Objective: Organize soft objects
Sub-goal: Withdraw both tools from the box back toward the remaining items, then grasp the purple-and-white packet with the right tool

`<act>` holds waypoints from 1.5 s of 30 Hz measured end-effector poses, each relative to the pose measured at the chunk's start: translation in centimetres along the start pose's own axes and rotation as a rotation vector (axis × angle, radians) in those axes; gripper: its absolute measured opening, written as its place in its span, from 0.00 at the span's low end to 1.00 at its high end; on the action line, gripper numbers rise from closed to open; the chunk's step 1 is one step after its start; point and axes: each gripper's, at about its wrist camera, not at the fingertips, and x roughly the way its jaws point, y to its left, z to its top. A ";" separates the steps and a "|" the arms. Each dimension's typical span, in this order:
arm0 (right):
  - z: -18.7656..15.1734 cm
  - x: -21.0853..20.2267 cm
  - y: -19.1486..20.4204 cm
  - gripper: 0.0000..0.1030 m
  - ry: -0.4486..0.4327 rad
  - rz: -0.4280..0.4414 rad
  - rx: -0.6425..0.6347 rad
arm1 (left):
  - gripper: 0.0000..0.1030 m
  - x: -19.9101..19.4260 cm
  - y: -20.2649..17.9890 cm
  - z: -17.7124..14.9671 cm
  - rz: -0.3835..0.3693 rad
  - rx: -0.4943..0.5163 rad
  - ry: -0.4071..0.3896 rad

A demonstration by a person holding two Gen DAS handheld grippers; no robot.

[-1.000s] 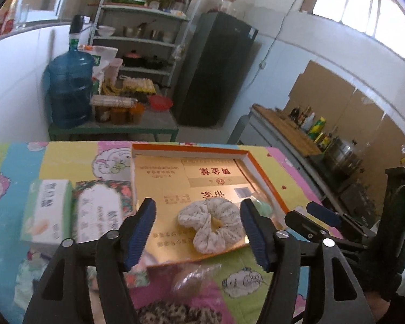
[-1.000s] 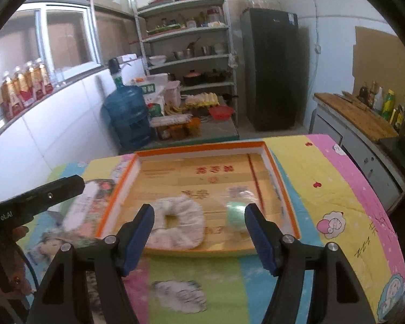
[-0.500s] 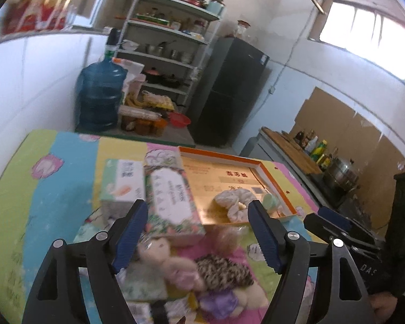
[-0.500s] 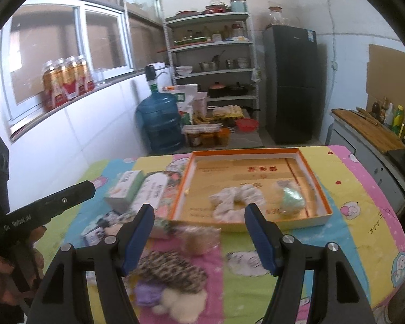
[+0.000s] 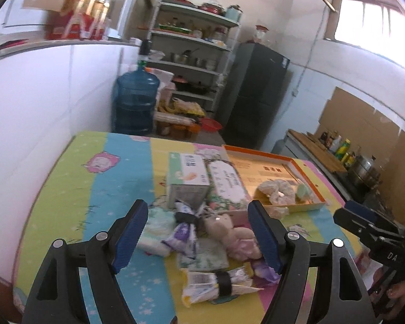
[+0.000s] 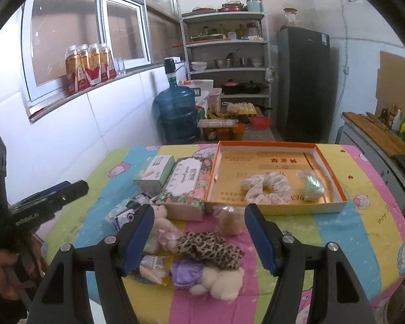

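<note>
Since both hand-held grippers, left (image 5: pixel 197 235) and right (image 6: pixel 197 239), hang spread apart and empty over the soft-toy pile (image 6: pixel 199 253) on the counter (image 6: pixel 364 216), a sloppy grab could snag two tangled items together, missing the orange tray (image 6: pixel 272 206).

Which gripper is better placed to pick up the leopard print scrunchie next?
Right. In the right wrist view the leopard scrunchie lies framed between the open jaws of the right gripper; the left gripper frames the plush toy instead.
</note>
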 end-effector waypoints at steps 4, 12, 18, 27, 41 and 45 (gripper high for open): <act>-0.2 0.6 0.7 0.67 0.025 0.013 -0.006 | 0.75 -0.6 1.0 -0.5 0.041 0.014 -0.035; -0.3 2.8 3.4 0.67 0.069 0.060 -0.071 | 0.75 0.8 3.6 -2.0 0.039 -0.007 0.016; -0.2 5.0 3.6 0.67 0.141 0.167 -0.002 | 0.75 2.7 5.2 -2.2 0.046 -0.016 0.042; -1.2 9.5 9.2 0.67 0.233 0.328 -0.048 | 0.76 4.2 9.1 -2.1 0.108 -0.018 0.048; -2.7 16.9 10.8 0.67 0.350 0.247 0.124 | 0.75 3.8 12.9 -3.2 0.129 -0.066 0.027; -2.2 18.1 10.6 0.67 0.335 0.215 0.191 | 0.75 3.9 13.7 -3.2 0.126 -0.075 0.031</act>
